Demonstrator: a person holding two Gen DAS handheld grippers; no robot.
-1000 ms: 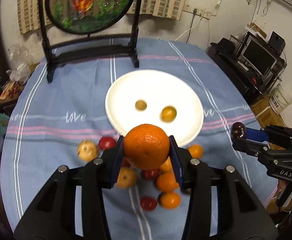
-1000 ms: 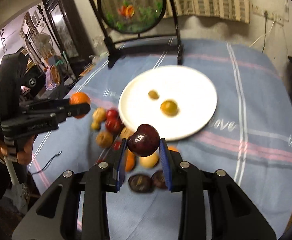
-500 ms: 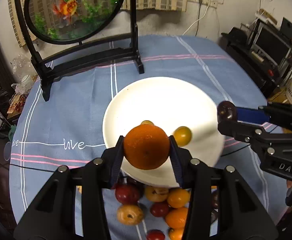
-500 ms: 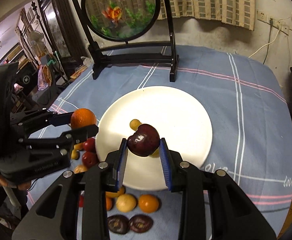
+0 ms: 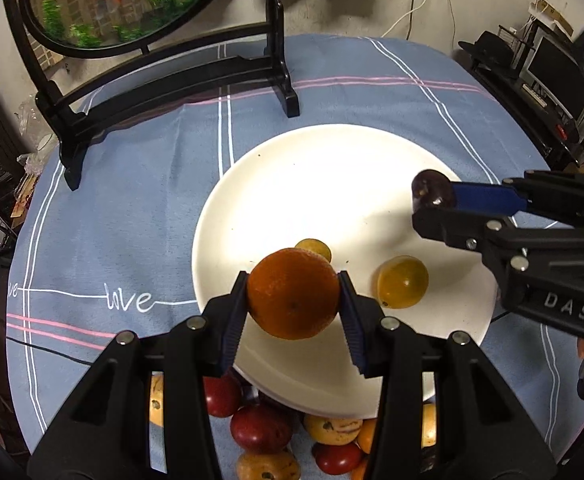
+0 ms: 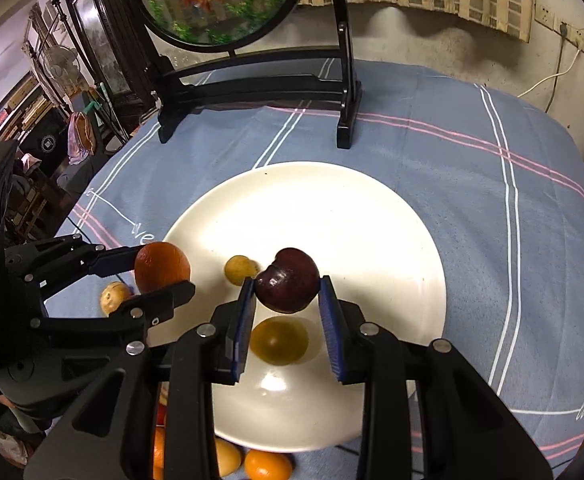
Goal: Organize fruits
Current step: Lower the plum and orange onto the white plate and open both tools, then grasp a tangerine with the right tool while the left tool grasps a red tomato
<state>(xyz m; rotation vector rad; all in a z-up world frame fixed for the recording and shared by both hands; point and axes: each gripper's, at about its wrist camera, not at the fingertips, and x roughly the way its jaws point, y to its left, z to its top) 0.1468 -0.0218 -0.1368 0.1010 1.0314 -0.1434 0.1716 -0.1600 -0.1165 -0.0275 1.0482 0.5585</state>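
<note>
Hovering over the plate [image 5: 292, 168], your left tongs [image 5: 293, 300] clamp the orange [image 5: 293, 294] and right tongs [image 6: 288, 298] the dark plum [image 6: 287, 280]; its far half lies bare. Both have advanced inward from the rim.

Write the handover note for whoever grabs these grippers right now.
Left gripper: shut on the orange, held over the near-left part of the white plate.
Right gripper: shut on the dark red fruit, held over the plate's middle.
Done: two small yellow fruits lie on the plate, one larger, one smaller.
Left: release both held fruits onto the plate, then bring over the loose pile of red, yellow and orange fruits on the blue tablecloth by the plate's near edge.
</note>
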